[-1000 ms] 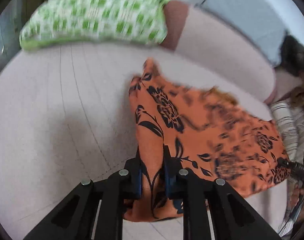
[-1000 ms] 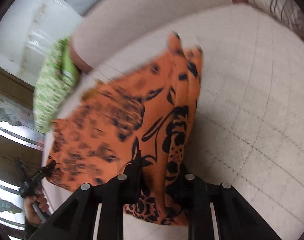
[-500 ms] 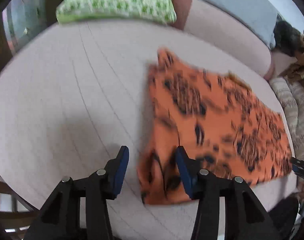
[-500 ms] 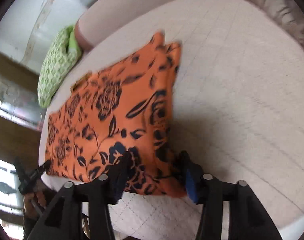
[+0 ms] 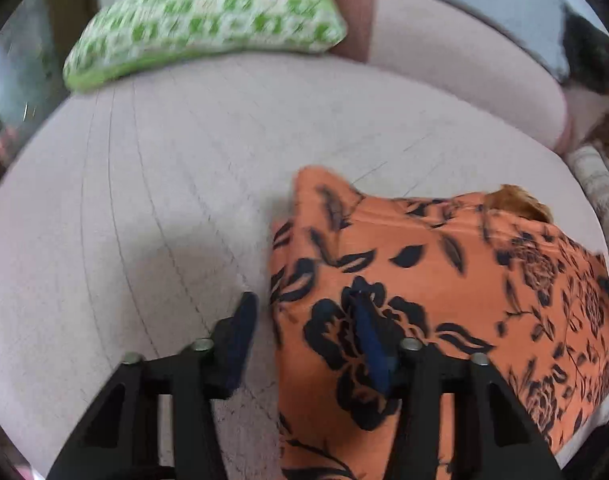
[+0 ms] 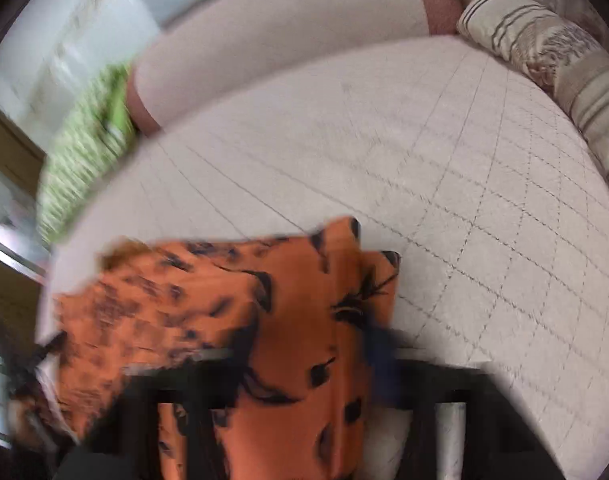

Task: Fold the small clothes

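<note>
The left gripper [image 5: 304, 320] stands with its jaws apart, closing slightly, over the near left edge of the orange floral garment [image 5: 444, 292]. Its left finger [image 5: 240, 336] is over the bare sheet just beside the cloth's edge, and its right finger [image 5: 370, 340] lies over the printed cloth; the edge of the cloth sits between them, and the pads do not press on it.

The right gripper [image 6: 304, 360] is badly blurred. Its jaws are closing with a fold of the same garment [image 6: 232, 320] between them, and the cloth bunches up over the fingers; only one dark blue pad [image 6: 380, 364] shows at the right of the fold. Whether the pads already pinch the cloth, I cannot tell for sure, though they look nearly together.

The garment lies spread on the pale quilted bed sheet [image 5: 144, 220], toward its near side, with one corner [image 5: 312, 184] raised in a point. Farther off, a green-and-white checked pillow [image 5: 208, 16] rests at the far edge of the bed. In the right wrist view a striped beige blanket [image 6: 552, 52] lies along the right edge of the bed.
</note>
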